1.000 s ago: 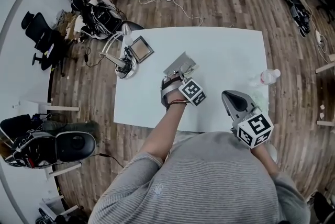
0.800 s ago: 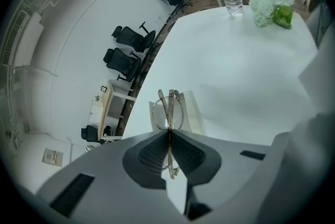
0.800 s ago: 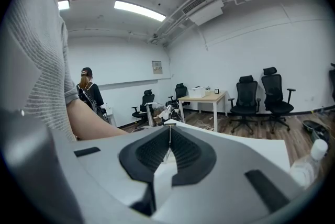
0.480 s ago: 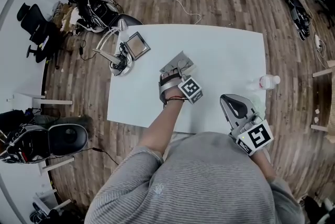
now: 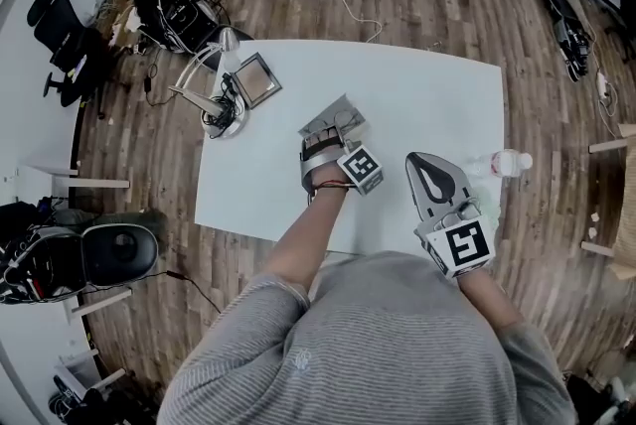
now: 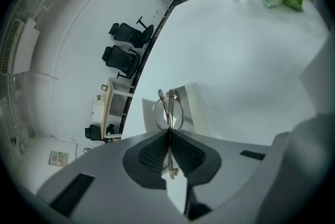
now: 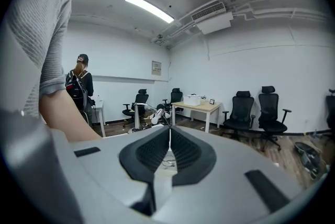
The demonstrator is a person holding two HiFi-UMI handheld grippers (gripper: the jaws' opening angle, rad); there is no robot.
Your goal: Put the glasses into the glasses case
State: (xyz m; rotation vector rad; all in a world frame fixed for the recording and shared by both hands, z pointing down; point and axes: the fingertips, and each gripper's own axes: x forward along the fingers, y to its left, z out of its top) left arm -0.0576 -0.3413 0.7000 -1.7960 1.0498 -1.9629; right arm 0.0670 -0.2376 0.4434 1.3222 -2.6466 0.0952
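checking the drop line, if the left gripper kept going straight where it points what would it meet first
Most likely the open glasses case, lying on the table beyond the glasses that the left gripper holds. The glasses would reach it before the jaws; the gap is hard to judge.

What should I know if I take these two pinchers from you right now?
Left gripper: shut on the folded glasses, held just over the glasses case, which looks open on the table.
Right gripper: shut, empty, off to the side.
Done: glasses are picked up and at the case.
Left: lower them in, let go, then probably close the case.
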